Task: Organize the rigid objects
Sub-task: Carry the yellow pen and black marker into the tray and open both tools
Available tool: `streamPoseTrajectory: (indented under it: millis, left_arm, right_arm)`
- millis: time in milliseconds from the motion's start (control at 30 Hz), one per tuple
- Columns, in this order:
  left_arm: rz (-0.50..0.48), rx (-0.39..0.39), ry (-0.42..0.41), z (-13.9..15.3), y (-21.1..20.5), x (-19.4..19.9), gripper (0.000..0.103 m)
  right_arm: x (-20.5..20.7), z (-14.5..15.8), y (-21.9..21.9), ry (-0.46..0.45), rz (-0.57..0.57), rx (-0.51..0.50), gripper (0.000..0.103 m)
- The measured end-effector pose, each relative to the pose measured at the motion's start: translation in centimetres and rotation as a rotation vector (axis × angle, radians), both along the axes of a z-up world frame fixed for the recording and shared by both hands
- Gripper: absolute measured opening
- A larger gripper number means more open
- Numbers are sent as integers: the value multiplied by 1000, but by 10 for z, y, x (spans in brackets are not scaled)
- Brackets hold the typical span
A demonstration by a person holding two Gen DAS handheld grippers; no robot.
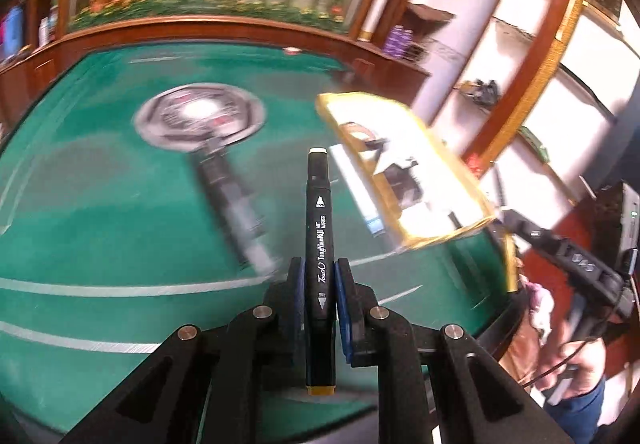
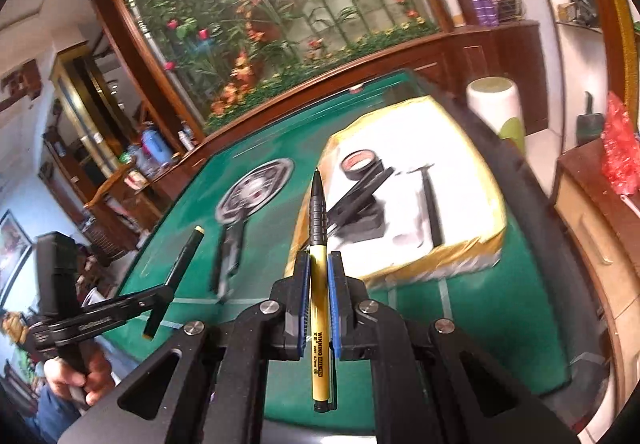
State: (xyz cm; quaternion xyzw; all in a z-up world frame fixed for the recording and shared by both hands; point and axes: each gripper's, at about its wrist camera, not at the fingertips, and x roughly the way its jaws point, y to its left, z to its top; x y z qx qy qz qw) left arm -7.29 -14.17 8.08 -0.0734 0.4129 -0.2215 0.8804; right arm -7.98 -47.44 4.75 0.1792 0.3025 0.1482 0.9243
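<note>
Between the left gripper's [image 1: 320,286] blue pads, a black marker [image 1: 319,244] sits clamped, pointing straight ahead along the fingers, white cap end far, yellow-banded end near. Gripper and marker are off the table [image 1: 100,224], above its near edge.

Right gripper [image 2: 319,284]: closed on a yellow pen [image 2: 319,304], black grip and tip pointing forward, clip end near. Also held above the table's near edge, the pen tip lining up over the box's [image 2: 460,244] near left corner.

In the right view the left gripper [image 2: 160,298] shows at the table's left edge, marker [image 2: 180,264] slanting up from it, a hand [image 2: 80,380] on its handle.

On the green felt, left of the box: a round metal disc with a dark handle [image 1: 224,172] running toward the near edge. Blurred; can't tell what it is.

Box: white inside, yellow taped rim, lying toward the table's right edge. Inside it, a tape roll [image 2: 362,163] at the far left, a dark clip-like tool [image 2: 356,204] beside it, a thin dark bar [image 2: 432,212] to the right.

Beyond the table's far edge: wooden cabinet [image 2: 500,56], flower mural [image 2: 260,24]. White cylinder [image 2: 496,104] stands off the far right corner.
</note>
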Motion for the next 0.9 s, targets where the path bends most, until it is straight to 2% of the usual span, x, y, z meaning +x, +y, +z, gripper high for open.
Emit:
streamPoseTrajectory:
  millis: [233,467,767,900]
  left_arm:
    - [-103,-46,69,6,-91,49,15]
    - [-95,-7,137,-17,-148,91,15]
    - [-91,23,105,-23,-166,103,15]
    - [-97,32,90,-23,-170,105,15]
  right_arm:
    - [57,-6,-25,58,-60,9,8]
    - [101,-21,-35,127,-101,-30,8]
    - [123,-32,-39,177,-118,-93,8]
    - [126,-32,-34,170,-115,-118,9]
